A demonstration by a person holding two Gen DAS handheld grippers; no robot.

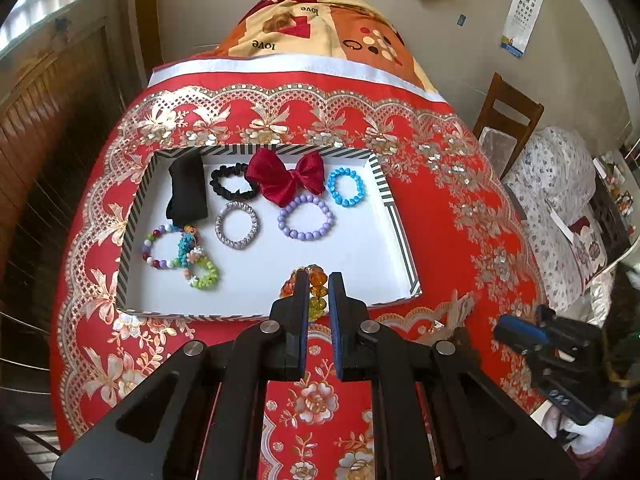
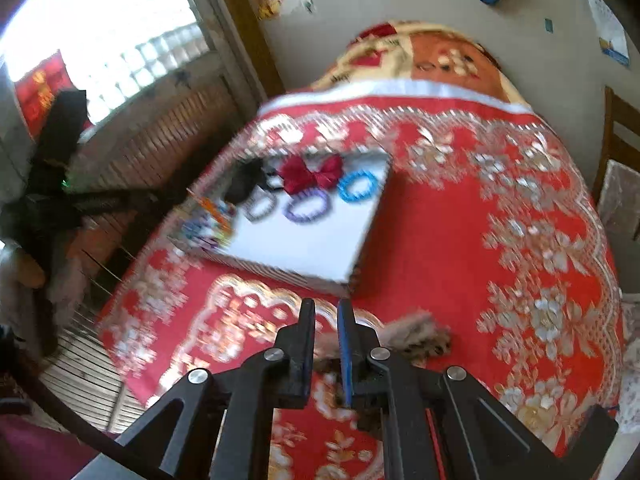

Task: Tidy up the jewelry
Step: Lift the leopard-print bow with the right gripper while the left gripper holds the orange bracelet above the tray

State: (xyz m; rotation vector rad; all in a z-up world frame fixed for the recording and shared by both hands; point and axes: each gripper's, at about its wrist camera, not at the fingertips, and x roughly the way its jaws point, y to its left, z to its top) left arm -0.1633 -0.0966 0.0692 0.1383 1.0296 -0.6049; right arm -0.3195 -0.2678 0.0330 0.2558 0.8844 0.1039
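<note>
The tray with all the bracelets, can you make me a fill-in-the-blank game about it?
1. The velvet bow in the striped tray is dark ____.
2. The bracelet just right of the bow is ____.
3. The left gripper is shut on an amber and ____ beaded bracelet.
4. The tray sits on a flowery ____ tablecloth.

Missing words: red, blue, yellow, red

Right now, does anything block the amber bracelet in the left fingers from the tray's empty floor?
Nothing visible does. The amber bracelet hangs over the near wall of the tray; the white floor just beyond is bare.
</note>
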